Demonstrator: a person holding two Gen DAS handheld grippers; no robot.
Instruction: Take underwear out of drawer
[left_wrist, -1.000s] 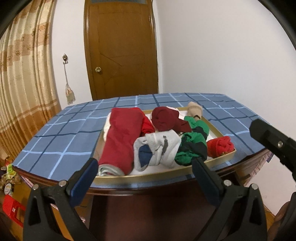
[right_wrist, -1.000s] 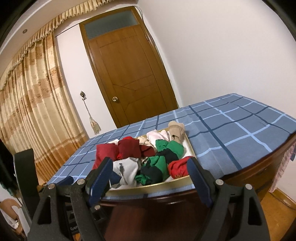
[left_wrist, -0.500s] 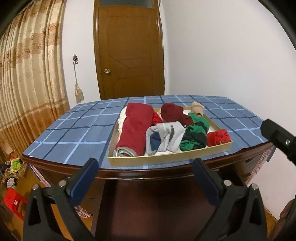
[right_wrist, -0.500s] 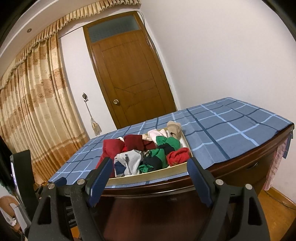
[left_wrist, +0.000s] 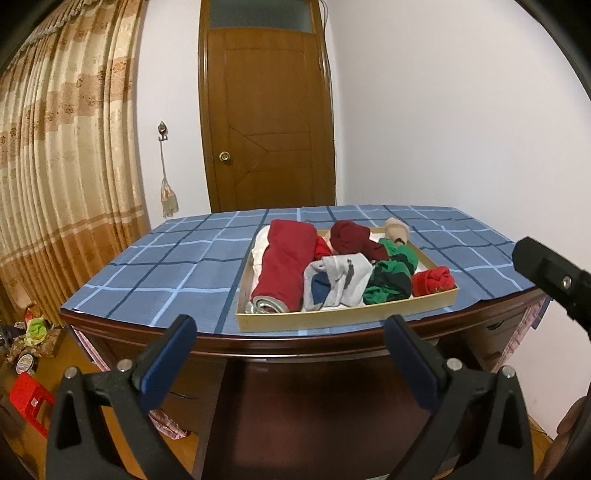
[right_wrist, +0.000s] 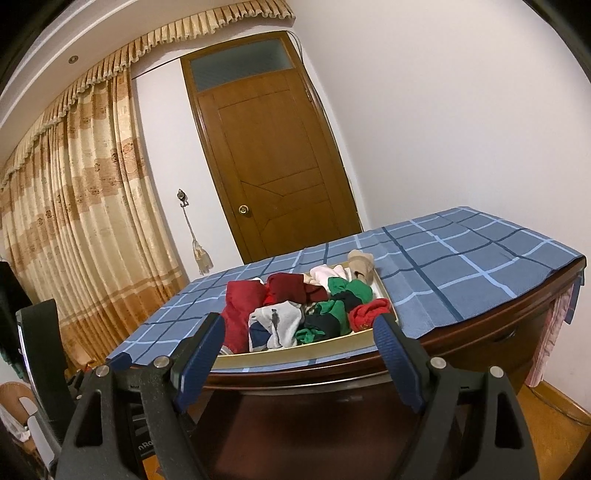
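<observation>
1. My own hands are out of sight; only the black frames and blue pads of my left claw and right claw show, cut off below.
2. The drawer's floor is mostly buried under clothes; I cannot tell which bundles are underwear.
3. The table front is dark, with little detail to read.
4. Both claws stand wide apart, gripping nothing.
5. The drawer sits on the blue checked cloth, ahead of and above both claws, well apart.
</observation>
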